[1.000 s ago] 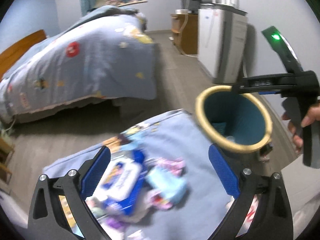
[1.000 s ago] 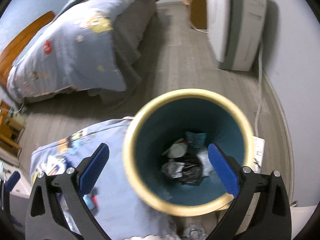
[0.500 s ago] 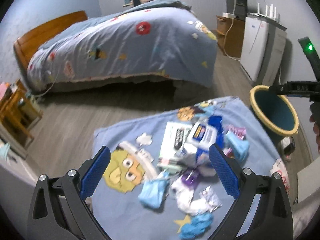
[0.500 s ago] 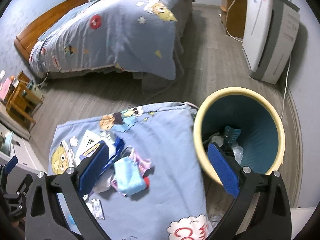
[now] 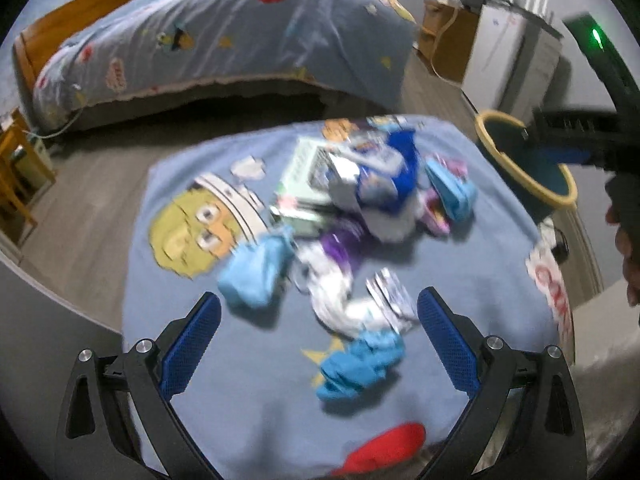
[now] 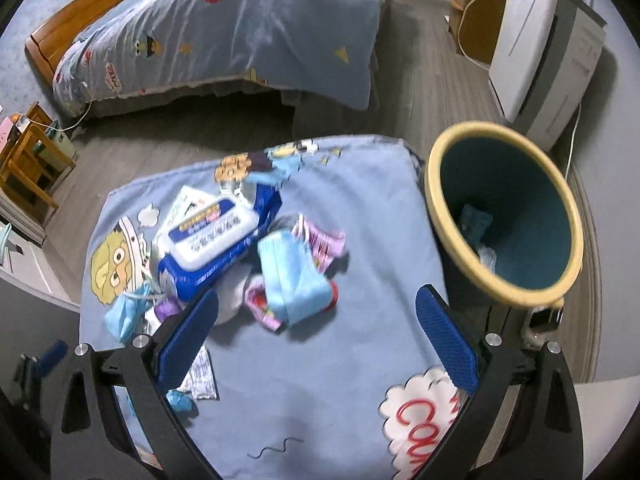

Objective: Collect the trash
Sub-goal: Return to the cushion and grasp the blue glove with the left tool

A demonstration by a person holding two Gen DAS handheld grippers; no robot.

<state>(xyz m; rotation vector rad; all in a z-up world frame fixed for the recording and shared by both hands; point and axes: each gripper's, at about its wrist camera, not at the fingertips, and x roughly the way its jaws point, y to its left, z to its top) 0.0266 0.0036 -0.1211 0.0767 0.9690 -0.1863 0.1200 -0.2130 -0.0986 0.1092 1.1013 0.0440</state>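
Observation:
A pile of trash lies on a blue cartoon cloth (image 5: 248, 376) (image 6: 320, 380): a blue wet-wipe pack (image 6: 216, 240) (image 5: 376, 176), a light blue mask (image 6: 292, 276) (image 5: 450, 194), pink wrappers (image 6: 320, 240), a crumpled blue glove (image 5: 360, 364), another blue mask (image 5: 256, 276) and a silver wrapper (image 5: 390, 300). A teal bin with a yellow rim (image 6: 508, 220) (image 5: 532, 160) stands right of the cloth and holds some trash. My left gripper (image 5: 318, 336) is open and empty above the near trash. My right gripper (image 6: 316, 340) is open and empty above the cloth, left of the bin.
A bed with a blue cartoon duvet (image 5: 224, 36) (image 6: 224, 28) stands beyond the cloth. A white appliance (image 6: 544, 52) and a wooden cabinet (image 6: 476, 20) stand at the right wall. A wooden stool (image 6: 32, 164) is at the left. Grey floor lies between.
Both grippers have swung left, away from the bin, and now look over the trash on the cloth. The bin has shifted to the right edge of both views. Both stay open.

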